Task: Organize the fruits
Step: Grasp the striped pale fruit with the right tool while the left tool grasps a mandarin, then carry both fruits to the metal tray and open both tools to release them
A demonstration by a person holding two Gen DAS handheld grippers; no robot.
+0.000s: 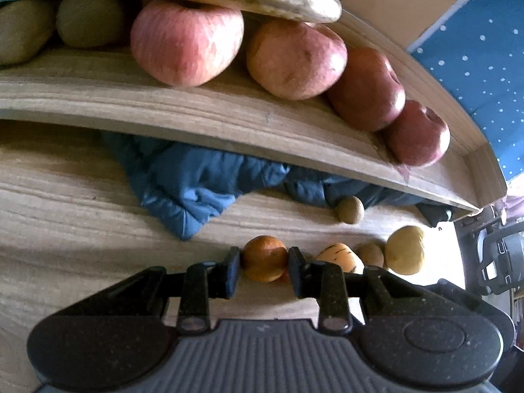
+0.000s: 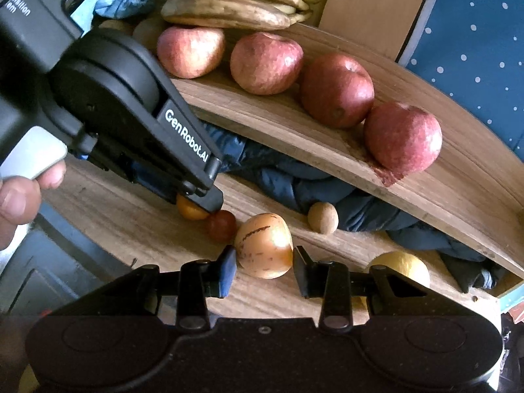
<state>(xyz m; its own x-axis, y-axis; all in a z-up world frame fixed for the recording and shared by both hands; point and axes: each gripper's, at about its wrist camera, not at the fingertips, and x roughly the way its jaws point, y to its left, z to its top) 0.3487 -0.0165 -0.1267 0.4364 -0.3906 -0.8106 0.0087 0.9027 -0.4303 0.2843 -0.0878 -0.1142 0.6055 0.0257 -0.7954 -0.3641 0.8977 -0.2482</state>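
Left wrist view shows the left gripper (image 1: 264, 268) closed on a small orange (image 1: 264, 258), both pads pressed against its sides, on the lower shelf (image 1: 65, 196) just ahead of the tool. From the right wrist view, the right gripper (image 2: 264, 270) stands around a pale striped fruit (image 2: 264, 245); its left pad touches the skin, but a thin gap shows at the right pad, so I judge it not yet gripped. A small dark red fruit (image 2: 221, 226) lies between the two tools, touching the left gripper's tip. Lifting the orange could knock that red fruit and set it rolling. The striped fruit, held on one side only, could slip out sideways toward the yellow fruit (image 2: 406, 262) at the right. Beyond and above both tools, apples (image 2: 267, 63) line the upper shelf (image 2: 294, 124); rising too close could clip its edge.
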